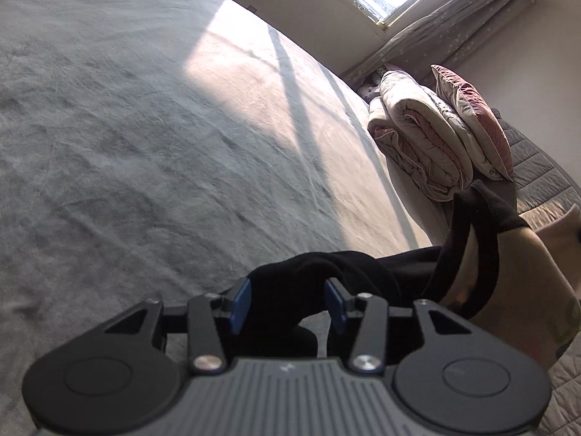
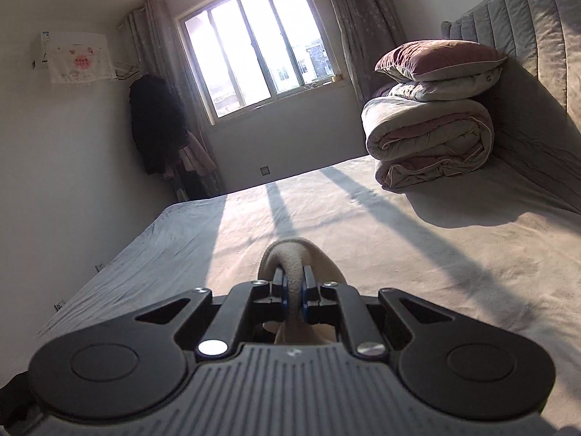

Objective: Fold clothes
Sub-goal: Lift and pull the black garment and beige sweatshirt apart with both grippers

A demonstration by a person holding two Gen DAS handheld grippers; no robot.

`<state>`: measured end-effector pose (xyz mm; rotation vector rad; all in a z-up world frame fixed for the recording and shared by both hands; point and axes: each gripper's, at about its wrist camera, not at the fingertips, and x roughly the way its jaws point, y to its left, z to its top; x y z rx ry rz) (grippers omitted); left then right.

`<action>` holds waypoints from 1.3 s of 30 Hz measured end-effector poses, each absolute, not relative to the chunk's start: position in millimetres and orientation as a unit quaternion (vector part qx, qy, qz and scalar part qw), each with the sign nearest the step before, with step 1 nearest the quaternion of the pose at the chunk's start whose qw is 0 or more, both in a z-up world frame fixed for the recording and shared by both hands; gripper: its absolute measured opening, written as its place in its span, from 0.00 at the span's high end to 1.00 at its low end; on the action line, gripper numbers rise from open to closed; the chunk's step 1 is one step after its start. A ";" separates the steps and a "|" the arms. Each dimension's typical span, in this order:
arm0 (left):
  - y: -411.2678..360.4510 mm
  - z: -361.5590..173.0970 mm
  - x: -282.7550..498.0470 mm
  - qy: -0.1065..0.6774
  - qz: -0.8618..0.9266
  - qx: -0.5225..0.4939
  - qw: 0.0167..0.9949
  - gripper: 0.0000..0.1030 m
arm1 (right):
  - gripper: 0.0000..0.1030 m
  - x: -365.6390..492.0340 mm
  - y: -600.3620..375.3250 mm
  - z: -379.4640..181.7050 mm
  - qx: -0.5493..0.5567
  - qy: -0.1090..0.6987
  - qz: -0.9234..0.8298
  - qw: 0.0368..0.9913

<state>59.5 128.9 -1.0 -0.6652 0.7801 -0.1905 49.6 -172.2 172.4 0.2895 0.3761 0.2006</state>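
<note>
- Garment (image 1: 515,283): a two-tone piece, black cloth (image 1: 312,276) on one face and beige fleece (image 2: 294,258) on the other, held up over the bed (image 1: 145,127) between the two tools, at the bed's near edge.
- Left tool (image 1: 288,301): its blue pads stand partly apart with a thick bunch of the black cloth between them; they seem to pinch it, though the grip looks loose.
- Right tool (image 2: 295,296): closed down tight on a rolled beige edge, which loops up over the fingertips.
- Whether this is a lift to spread the piece or a fold being carried over, the views do not settle.
- To do it well, I judge: keep both grips level and the span between them taut, so the cloth hangs without twist.
- Lower onto the flat, sunlit part of the bed, well apart from the quilt (image 2: 428,145) and pillows (image 2: 439,61).
- Risk: the bunched black edge may slip from the left tool.
</note>
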 end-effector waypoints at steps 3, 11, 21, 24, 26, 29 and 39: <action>121.5 3.4 53.7 0.385 -0.114 -0.311 0.861 0.29 | 0.90 40.0 -175.2 177.8 0.135 0.183 0.094 0.969; 54.5 -33.1 56.7 0.462 -0.142 -0.255 0.837 0.23 | 0.90 20.4 -198.9 176.6 0.153 0.191 0.073 0.967; 18.1 -26.7 29.4 0.418 -0.161 -0.238 0.862 0.96 | 0.90 5.2 -228.9 167.8 0.145 0.196 0.026 0.969; 38.6 4.1 13.0 0.381 -0.145 -0.241 0.881 0.96 | 0.90 2.0 -245.5 164.7 0.151 0.194 0.008 0.969; 55.6 29.1 7.7 0.351 -0.123 -0.240 0.897 0.96 | 0.90 0.3 -253.1 163.4 0.153 0.192 -0.001 0.969; 81.4 67.2 0.5 0.303 -0.088 -0.238 0.919 0.96 | 0.90 -1.6 -262.0 162.2 0.159 0.190 -0.011 0.969; 128.9 175.7 16.8 0.182 0.003 -0.198 0.963 0.96 | 0.90 6.4 -259.3 169.8 0.175 0.183 0.019 0.967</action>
